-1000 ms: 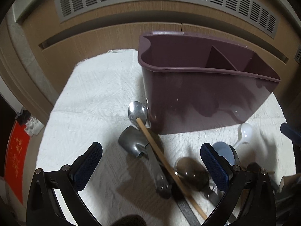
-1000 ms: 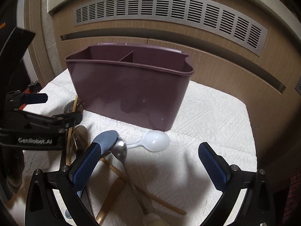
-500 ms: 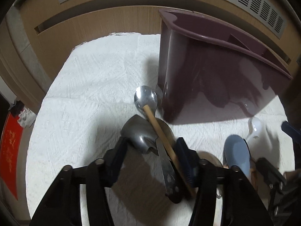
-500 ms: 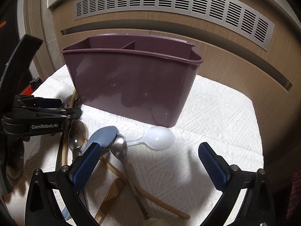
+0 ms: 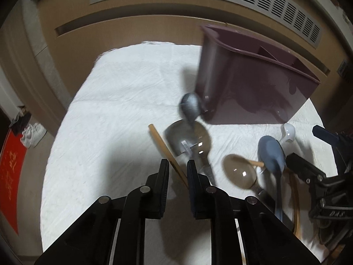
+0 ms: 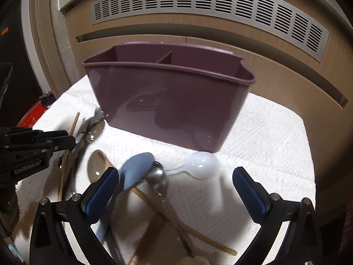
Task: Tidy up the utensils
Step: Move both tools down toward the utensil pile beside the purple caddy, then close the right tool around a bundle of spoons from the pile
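Observation:
A purple divided caddy (image 5: 253,84) (image 6: 172,97) stands on a white cloth (image 5: 123,110). In front of it lie mixed utensils. My left gripper (image 5: 178,165) is shut on a wooden chopstick (image 5: 163,145), which slants up to the left between its fingers. A metal ladle (image 5: 187,139) and a steel spoon (image 5: 190,108) lie just beyond. A blue spoon (image 5: 270,152) (image 6: 136,167), a white spoon (image 6: 200,161) and a clear brown spoon (image 5: 239,171) lie to the right. My right gripper (image 6: 176,190) is open above the pile, holding nothing.
A wooden cabinet with a grey vent grille (image 6: 209,6) stands behind the cloth. More chopsticks (image 6: 187,227) and a steel spoon (image 6: 158,176) cross under my right gripper. Shoes (image 5: 33,132) and a red mat sit on the floor at left.
My left gripper has closed from wide open onto the wooden chopstick and lifted its tip free of the steel spoon. My right gripper stays open, moved slightly closer to the caddy.

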{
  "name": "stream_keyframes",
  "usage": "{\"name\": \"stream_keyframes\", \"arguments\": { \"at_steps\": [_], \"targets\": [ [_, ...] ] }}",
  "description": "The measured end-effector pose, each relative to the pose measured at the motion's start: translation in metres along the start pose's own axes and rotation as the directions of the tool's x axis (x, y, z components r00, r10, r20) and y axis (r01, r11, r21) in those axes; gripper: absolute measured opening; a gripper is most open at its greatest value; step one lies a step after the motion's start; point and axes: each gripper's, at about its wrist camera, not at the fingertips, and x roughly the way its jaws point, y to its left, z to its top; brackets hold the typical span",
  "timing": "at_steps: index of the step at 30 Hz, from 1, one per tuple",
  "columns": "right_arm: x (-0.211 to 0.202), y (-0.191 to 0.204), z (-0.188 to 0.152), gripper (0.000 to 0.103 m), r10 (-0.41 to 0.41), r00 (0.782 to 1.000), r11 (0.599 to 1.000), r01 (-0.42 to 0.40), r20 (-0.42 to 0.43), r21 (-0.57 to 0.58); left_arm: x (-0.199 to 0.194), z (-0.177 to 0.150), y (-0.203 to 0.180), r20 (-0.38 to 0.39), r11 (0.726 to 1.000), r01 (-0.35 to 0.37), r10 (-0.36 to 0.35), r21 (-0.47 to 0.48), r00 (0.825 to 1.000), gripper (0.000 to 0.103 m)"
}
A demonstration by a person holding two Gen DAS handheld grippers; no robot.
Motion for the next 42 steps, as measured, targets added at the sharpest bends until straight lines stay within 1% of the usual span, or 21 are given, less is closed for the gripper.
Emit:
{"name": "stream_keyframes", "arguments": {
  "at_steps": [2, 3, 4, 6, 8, 10, 13, 15, 18, 20, 22, 25, 27, 29, 30, 31, 33, 35, 37, 39, 42],
  "targets": [
    [0.0, 0.006, 0.002, 0.099, 0.016, 1.0, 1.0, -0.016, -0.003, -0.001, -0.005, -0.006, 0.007, -0.002, 1.0, 0.001, -0.001, -0.012, 1.0, 0.017],
    [0.001, 0.009, 0.003, 0.088, 0.027, 1.0, 1.0, -0.027, -0.008, -0.005, -0.007, -0.008, 0.012, -0.002, 1.0, 0.002, -0.002, -0.017, 1.0, 0.017],
    [0.003, 0.013, 0.005, 0.074, 0.039, 0.999, 0.999, -0.039, -0.018, -0.012, -0.007, -0.009, 0.017, -0.003, 1.0, 0.003, -0.003, -0.022, 1.0, 0.017],
    [0.009, 0.021, 0.006, 0.06, 0.059, 0.997, 0.998, -0.061, -0.053, -0.031, -0.01, -0.014, 0.024, -0.004, 0.999, 0.007, -0.007, -0.033, 1.0, 0.017],
    [0.016, 0.031, 0.008, 0.059, 0.076, 0.994, 0.996, -0.079, -0.084, -0.042, -0.017, -0.022, 0.023, -0.003, 0.999, 0.012, -0.012, -0.042, 1.0, 0.017],
    [0.021, 0.04, 0.009, 0.057, 0.064, 0.994, 0.996, -0.069, -0.088, -0.057, -0.02, -0.025, 0.025, -0.001, 0.998, 0.024, -0.024, -0.051, 1.0, 0.017],
    [0.025, 0.052, 0.013, 0.051, 0.074, 0.992, 0.995, -0.081, -0.1, -0.064, -0.024, -0.024, 0.025, 0.009, 0.997, 0.042, -0.041, -0.065, 0.999, 0.017],
    [0.025, 0.064, 0.02, 0.043, 0.103, 0.99, 0.991, -0.109, -0.093, -0.072, -0.026, -0.023, 0.027, 0.024, 0.996, 0.037, -0.035, -0.077, 0.999, 0.017],
    [0.026, 0.085, 0.032, 0.039, 0.156, 0.984, 0.98, -0.165, -0.085, -0.109, -0.031, -0.021, 0.035, 0.05, 0.995, -0.004, 0.009, -0.097, 0.999, 0.018],
    [0.029, 0.099, 0.037, 0.039, 0.176, 0.98, 0.975, -0.186, -0.088, -0.121, -0.031, -0.022, 0.041, 0.048, 0.994, -0.017, 0.022, -0.108, 0.999, 0.019],
    [0.038, 0.113, 0.042, 0.039, 0.198, 0.974, 0.97, -0.21, -0.106, -0.119, -0.029, -0.023, 0.048, 0.035, 0.992, -0.008, 0.012, -0.127, 0.999, 0.023],
    [0.058, 0.129, 0.046, 0.039, 0.183, 0.973, 0.973, -0.199, -0.145, -0.112, -0.026, -0.028, 0.055, 0.028, 0.99, 0.009, -0.005, -0.138, 1.0, 0.026],
    [0.066, 0.133, 0.044, 0.039, 0.17, 0.971, 0.974, -0.191, -0.165, -0.118, -0.026, -0.03, 0.057, 0.024, 0.989, 0.022, -0.019, -0.143, 1.0, 0.031],
    [0.068, 0.133, 0.039, 0.036, 0.156, 0.972, 0.974, -0.181, -0.173, -0.135, -0.025, -0.03, 0.058, 0.018, 0.987, 0.052, -0.05, -0.151, 0.999, 0.039],
    [0.066, 0.133, 0.037, 0.025, 0.155, 0.972, 0.971, -0.182, -0.174, -0.152, -0.024, -0.029, 0.056, 0.014, 0.986, 0.068, -0.067, -0.152, 0.998, 0.041],
    [0.063, 0.133, 0.035, 0.019, 0.155, 0.971, 0.968, -0.186, -0.182, -0.169, -0.023, -0.028, 0.053, 0.009, 0.985, 0.081, -0.081, -0.154, 0.997, 0.042],
    [0.054, 0.127, 0.027, 0.019, 0.157, 0.969, 0.963, -0.193, -0.189, -0.189, -0.016, -0.023, 0.043, -0.016, 0.977, 0.136, -0.14, -0.162, 0.99, 0.042],
    [0.046, 0.12, 0.022, 0.02, 0.162, 0.969, 0.96, -0.198, -0.187, -0.199, -0.005, -0.014, 0.029, -0.051, 0.966, 0.196, -0.207, -0.169, 0.977, 0.043],
    [0.04, 0.112, 0.022, 0.022, 0.166, 0.971, 0.962, -0.198, -0.174, -0.188, 0.004, -0.006, 0.018, -0.07, 0.962, 0.209, -0.224, -0.174, 0.972, 0.043],
    [0.028, 0.1, 0.02, 0.025, 0.16, 0.977, 0.966, -0.184, -0.14, -0.181, 0.013, 0.005, 0.007, -0.08, 0.96, 0.216, -0.234, -0.179, 0.969, 0.043],
    [0.012, 0.081, 0.017, 0.027, 0.161, 0.981, 0.971, -0.177, -0.108, -0.159, 0.028, 0.019, 0.0, -0.109, 0.961, 0.166, -0.193, -0.221, 0.975, 0.042]
  ]
}}
